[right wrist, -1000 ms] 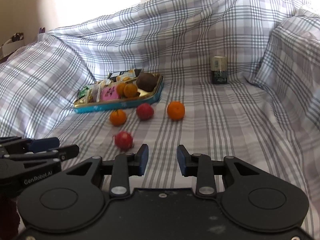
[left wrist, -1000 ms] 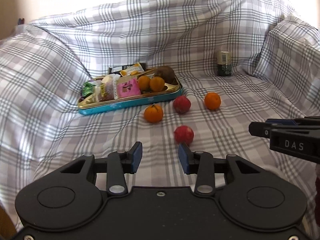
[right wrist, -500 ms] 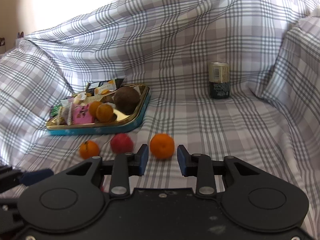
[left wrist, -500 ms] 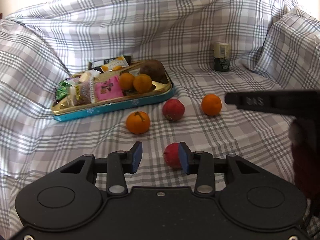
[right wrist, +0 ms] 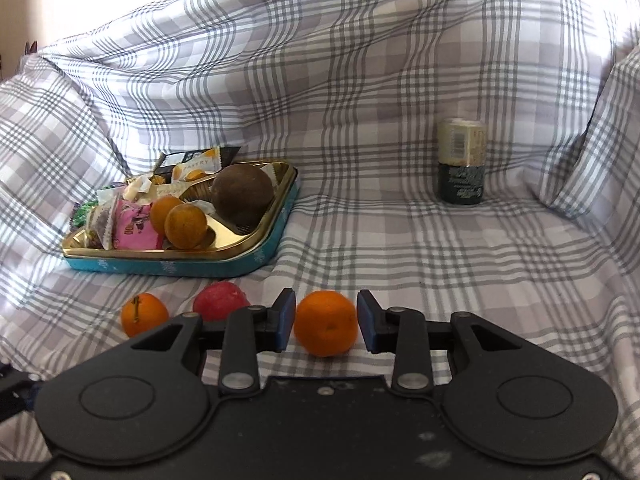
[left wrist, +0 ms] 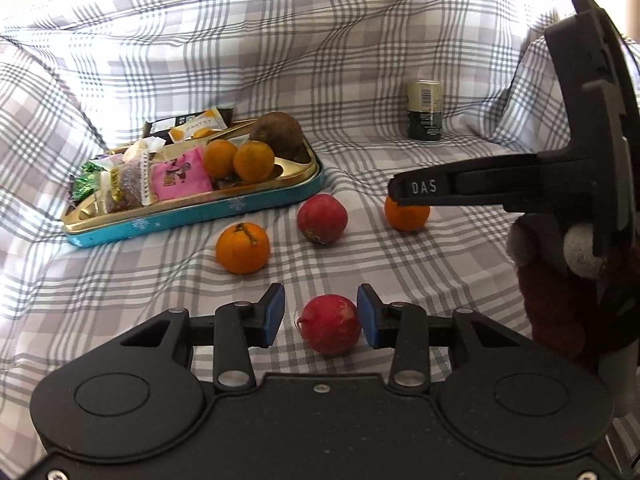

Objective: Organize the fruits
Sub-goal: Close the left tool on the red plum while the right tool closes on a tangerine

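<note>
Readable text in the two wrist views

"DAS" stands in pale capitals on the side of the right gripper's finger (left wrist: 424,189), seen from the left wrist. "PASTRY" is printed on a cream and orange snack packet (left wrist: 199,125) at the back of the tin tray (left wrist: 240,205). The can (right wrist: 461,160) carries a barcode and small print too fine to read.
</note>
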